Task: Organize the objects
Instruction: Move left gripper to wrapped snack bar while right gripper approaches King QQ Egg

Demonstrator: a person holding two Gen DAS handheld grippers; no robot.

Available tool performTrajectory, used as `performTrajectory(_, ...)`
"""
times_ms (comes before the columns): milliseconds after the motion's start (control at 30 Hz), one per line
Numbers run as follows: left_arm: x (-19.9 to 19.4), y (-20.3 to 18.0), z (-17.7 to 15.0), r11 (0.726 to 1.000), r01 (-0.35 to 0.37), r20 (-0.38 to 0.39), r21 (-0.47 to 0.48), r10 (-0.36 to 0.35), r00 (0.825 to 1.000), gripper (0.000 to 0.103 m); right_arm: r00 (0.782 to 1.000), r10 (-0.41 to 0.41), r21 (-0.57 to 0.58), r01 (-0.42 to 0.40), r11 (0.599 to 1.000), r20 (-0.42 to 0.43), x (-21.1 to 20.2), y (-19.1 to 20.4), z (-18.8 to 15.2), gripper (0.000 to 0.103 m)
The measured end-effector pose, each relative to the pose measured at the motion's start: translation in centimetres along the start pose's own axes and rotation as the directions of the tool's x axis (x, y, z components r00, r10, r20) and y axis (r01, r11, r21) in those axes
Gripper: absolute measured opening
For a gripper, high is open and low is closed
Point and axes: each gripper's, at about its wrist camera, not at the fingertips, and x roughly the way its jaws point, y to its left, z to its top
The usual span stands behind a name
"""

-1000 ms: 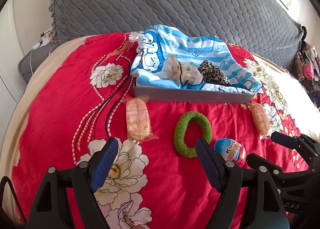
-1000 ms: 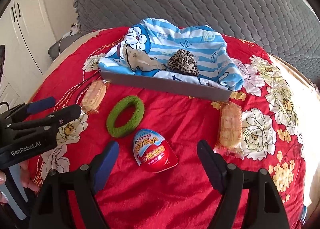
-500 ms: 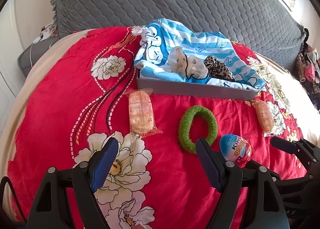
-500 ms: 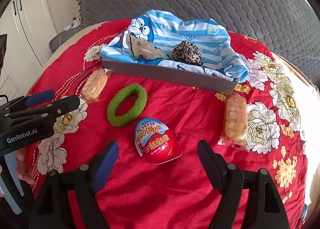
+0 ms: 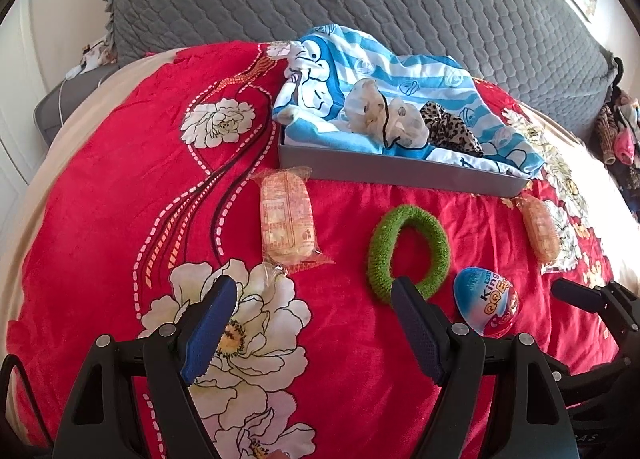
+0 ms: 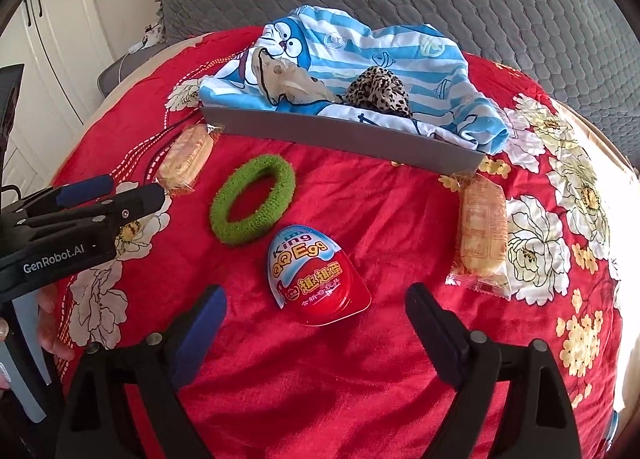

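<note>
egg between spread tongs on the bed

egg [image 6: 316, 279] lies on the red bedspread [image 6: 360, 379], between the right tongs [image 6: 316, 323], tilted downward, jaws just opening wider, not touching; left tongs [image 5: 312, 323] tilted downward, spread, empty, near the green ring [image 5: 408, 251].

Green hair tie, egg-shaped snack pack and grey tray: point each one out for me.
green hair tie [image 6: 253, 201], right wrist view, on its fuzzy left side.
egg-shaped snack pack [image 6: 316, 279], right wrist view, middle of its printed lid.
grey tray [image 6: 340, 135], right wrist view, on its near wall.
</note>
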Motion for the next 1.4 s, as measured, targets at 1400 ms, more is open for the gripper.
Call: performTrajectory(1400,4.0,1.5,1.2,0.999,-0.006,-0.023,-0.054,0.005,1.000,0.081,0.998,0.038,-0.043,-0.040,0.998,-0.059,2.5,0.4,0.3,0.097)
